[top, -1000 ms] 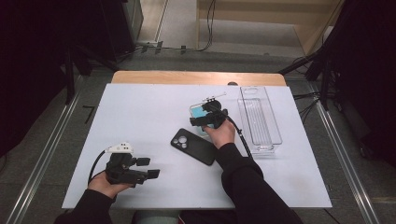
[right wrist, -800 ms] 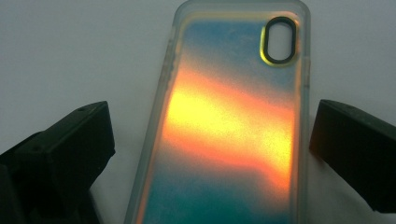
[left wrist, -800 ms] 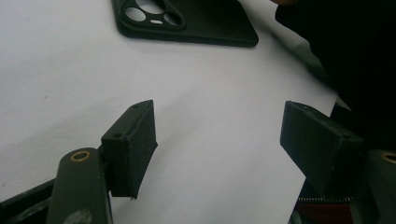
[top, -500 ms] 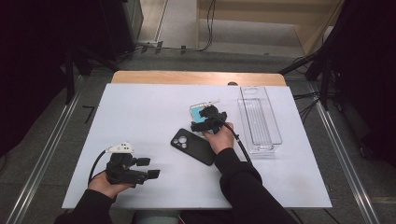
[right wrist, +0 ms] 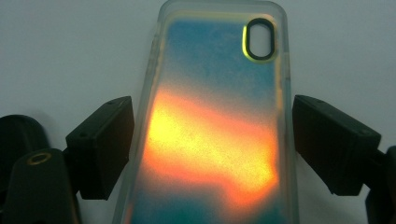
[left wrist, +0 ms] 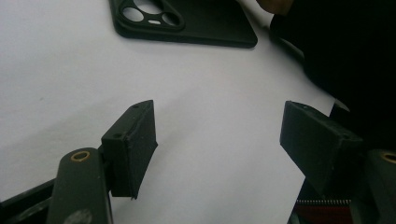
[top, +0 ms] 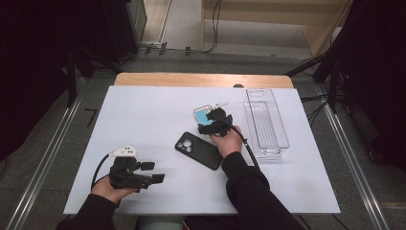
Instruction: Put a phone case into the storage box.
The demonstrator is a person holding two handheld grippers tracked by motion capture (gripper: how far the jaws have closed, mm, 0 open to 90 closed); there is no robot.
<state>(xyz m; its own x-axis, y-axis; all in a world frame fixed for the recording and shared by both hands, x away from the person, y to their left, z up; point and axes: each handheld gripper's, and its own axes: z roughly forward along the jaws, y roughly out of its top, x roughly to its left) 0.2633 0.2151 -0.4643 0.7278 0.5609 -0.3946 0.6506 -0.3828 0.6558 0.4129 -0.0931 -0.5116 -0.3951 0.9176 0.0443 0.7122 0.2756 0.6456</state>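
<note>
Iridescent phone case (right wrist: 215, 126) lies flat at the mat's (top: 143, 120) centre, long axis toward twelve o'clock; your right gripper (right wrist: 212, 144), jaws just closing, straddles it without clear contact. Left gripper (left wrist: 219, 149) rests open.

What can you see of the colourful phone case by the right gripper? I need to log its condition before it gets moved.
The phone case looks like translucent soft plastic with a clear rim and an iridescent back glowing blue, orange and yellow. An oval camera cutout with a dark rim sits near its far corner. It lies flat on the white table, beyond the black phone case. The right gripper straddles it, jaws having just been closing, pads at its long edges; firm contact is unclear.
</note>
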